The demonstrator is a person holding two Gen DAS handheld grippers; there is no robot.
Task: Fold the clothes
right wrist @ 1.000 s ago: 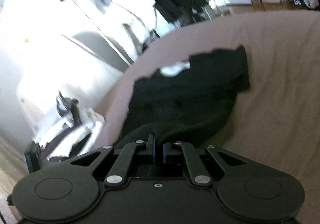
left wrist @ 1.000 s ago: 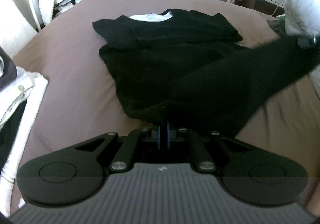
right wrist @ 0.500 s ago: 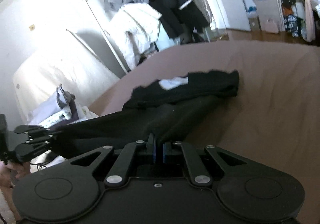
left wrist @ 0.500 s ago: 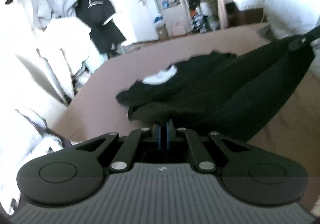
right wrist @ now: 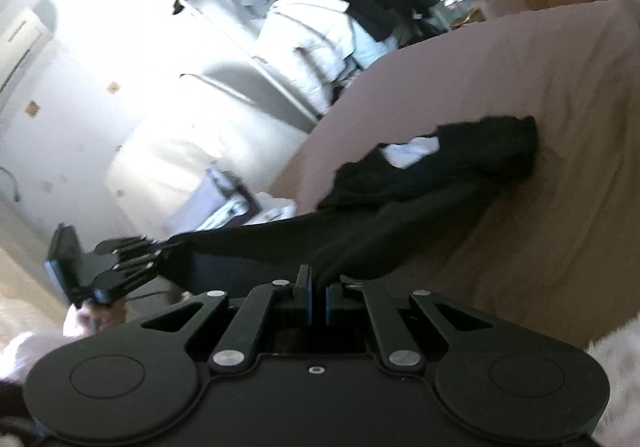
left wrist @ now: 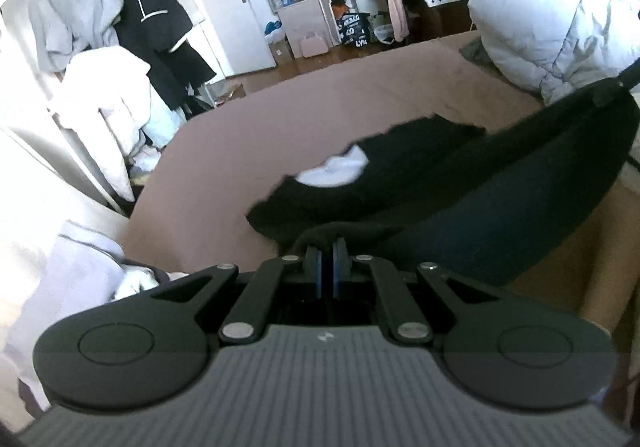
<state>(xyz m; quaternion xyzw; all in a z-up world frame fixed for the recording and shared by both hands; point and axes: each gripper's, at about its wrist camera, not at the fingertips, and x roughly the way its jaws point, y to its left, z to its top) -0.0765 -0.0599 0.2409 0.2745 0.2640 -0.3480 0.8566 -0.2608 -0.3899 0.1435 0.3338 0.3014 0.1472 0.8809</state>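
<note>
A black T-shirt (left wrist: 460, 191) with a white inner neck label (left wrist: 336, 171) lies partly on the brown bed (left wrist: 320, 119). My left gripper (left wrist: 326, 247) is shut on one bottom corner of the shirt. My right gripper (right wrist: 318, 283) is shut on the other bottom corner. The hem is stretched taut between them, lifted above the bed; the collar end (right wrist: 460, 159) rests on the sheet. In the right wrist view the left gripper (right wrist: 120, 267) shows at the left holding the cloth. In the left wrist view the right gripper (left wrist: 624, 83) shows at the far right edge.
A white duvet (left wrist: 560, 15) is heaped at the bed's right. Folded pale clothes (left wrist: 80, 279) lie at the bed's left edge. A rack of hanging jackets (left wrist: 140, 19) stands beyond the bed. Shelves and a desk are at the back of the room.
Both grippers have risen and moved apart, lifting the shirt's lower half off the bed and stretching the hem taut. Both cameras now look higher into the room.
</note>
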